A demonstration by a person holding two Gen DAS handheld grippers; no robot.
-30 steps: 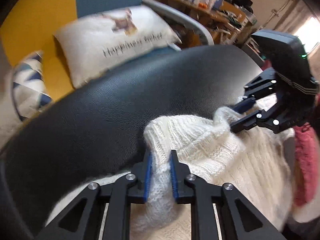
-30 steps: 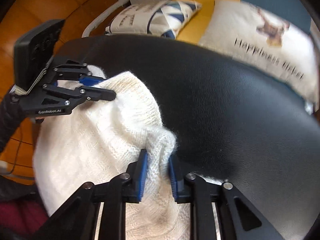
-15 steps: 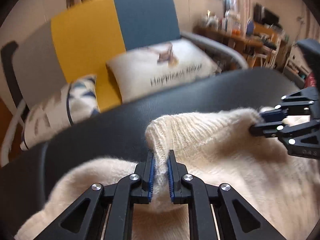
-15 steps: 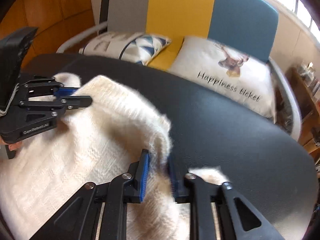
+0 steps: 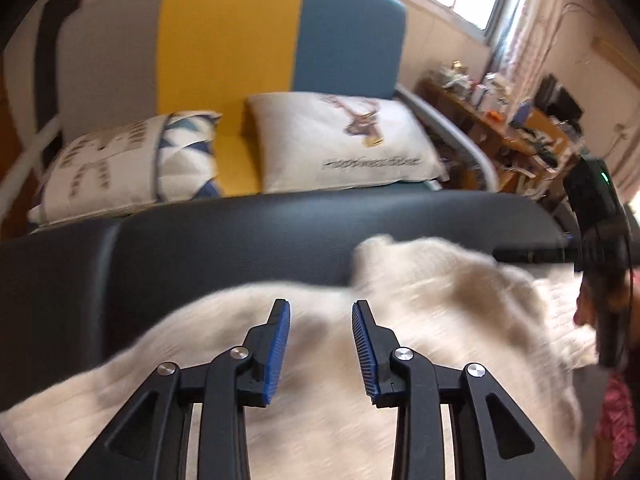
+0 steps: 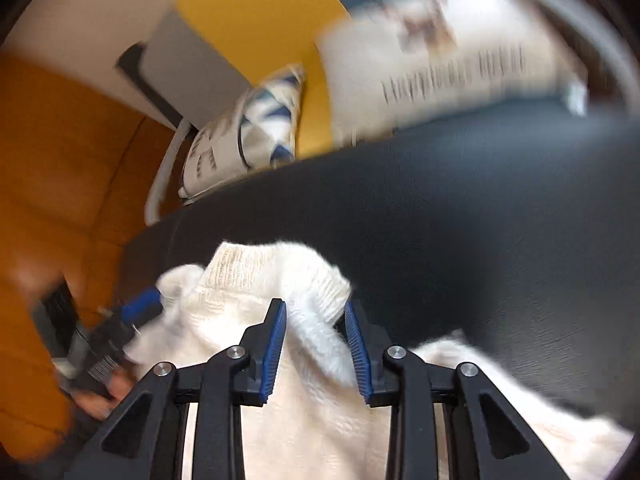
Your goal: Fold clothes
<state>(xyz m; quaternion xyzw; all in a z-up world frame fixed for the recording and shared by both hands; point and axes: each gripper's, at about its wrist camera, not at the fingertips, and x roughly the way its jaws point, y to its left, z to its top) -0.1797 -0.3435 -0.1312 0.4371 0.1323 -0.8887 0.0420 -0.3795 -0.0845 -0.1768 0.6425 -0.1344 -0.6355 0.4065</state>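
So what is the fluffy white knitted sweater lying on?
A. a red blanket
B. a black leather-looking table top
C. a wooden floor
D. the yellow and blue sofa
B: the fluffy white knitted sweater is spread on the black leather-looking table top, with the striped sofa and its cushions behind it.

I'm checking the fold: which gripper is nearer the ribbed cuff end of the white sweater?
Right. The right gripper has the ribbed cuff end lying between its opening jaws. The left gripper, jaws also opening, hovers over the sweater's flat body, away from that cuff.
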